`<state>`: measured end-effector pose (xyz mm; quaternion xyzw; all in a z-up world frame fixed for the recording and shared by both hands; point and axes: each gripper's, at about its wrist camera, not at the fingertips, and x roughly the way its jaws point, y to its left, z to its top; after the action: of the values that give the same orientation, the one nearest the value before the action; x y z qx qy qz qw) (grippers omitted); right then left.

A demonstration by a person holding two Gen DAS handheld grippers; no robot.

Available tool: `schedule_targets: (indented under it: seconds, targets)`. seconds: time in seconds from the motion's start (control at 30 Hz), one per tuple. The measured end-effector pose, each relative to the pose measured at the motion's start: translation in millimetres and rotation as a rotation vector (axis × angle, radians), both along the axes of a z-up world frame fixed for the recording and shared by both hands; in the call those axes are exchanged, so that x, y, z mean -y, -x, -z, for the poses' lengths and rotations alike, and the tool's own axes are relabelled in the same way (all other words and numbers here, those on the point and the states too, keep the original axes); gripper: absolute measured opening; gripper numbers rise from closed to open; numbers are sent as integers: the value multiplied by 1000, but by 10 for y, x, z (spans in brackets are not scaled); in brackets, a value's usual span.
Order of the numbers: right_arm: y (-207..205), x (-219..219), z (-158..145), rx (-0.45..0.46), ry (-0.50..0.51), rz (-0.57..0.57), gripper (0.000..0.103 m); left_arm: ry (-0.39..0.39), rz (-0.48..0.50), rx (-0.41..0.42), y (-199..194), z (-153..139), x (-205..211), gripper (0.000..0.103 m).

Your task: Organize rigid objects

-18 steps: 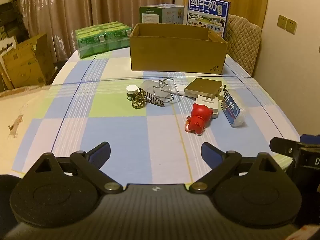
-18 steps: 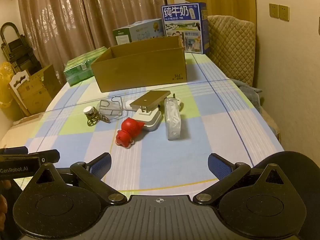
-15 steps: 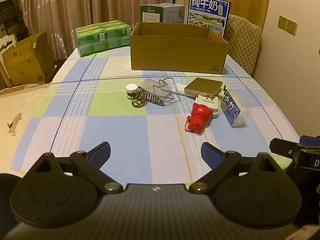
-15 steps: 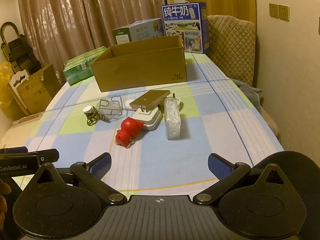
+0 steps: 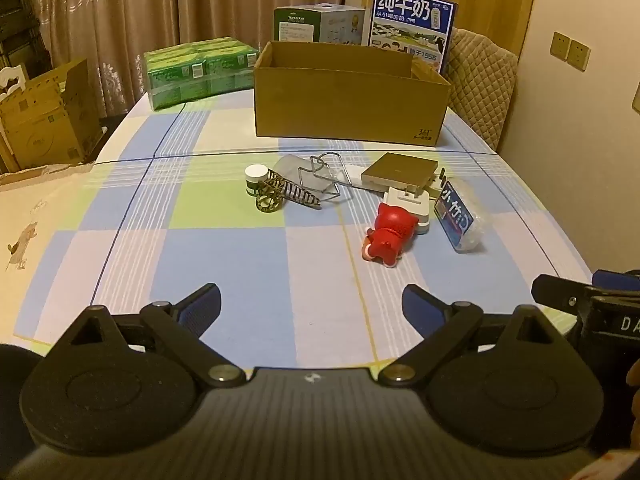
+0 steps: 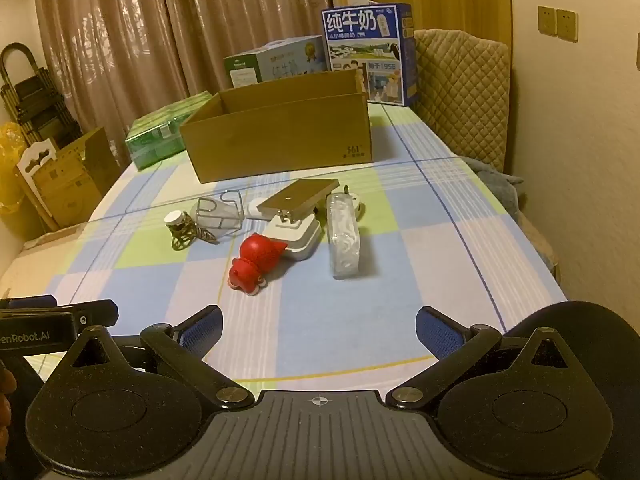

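Both grippers, left [image 5: 311, 300] and right [image 6: 319, 326], are spread wide, holding nothing. Ahead of them a red toy figure [image 5: 387, 234] lies on the bench [image 5: 224, 264], the open cardboard box [image 5: 352, 96] well beyond it.

bare tablecloth [image 5: 248, 280] nearby, clutter cluster [image 5: 384, 196] ahead, cardboard box [image 5: 348, 104] behind

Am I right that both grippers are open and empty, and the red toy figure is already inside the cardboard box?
Not quite. The red toy figure lies on the checked tablecloth, in front of the cardboard box, as the right wrist view shows. The left gripper and right gripper are indeed open and empty.
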<state>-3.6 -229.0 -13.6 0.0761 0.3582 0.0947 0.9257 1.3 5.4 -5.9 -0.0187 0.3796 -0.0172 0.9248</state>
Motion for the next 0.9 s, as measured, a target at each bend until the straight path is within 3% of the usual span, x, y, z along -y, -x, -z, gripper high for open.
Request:
schedule_targets:
  seconds: [0.9]
  targets:
    - [-8,57,-2,-2,0,8,101,22,17,-1,5,-2,14,95]
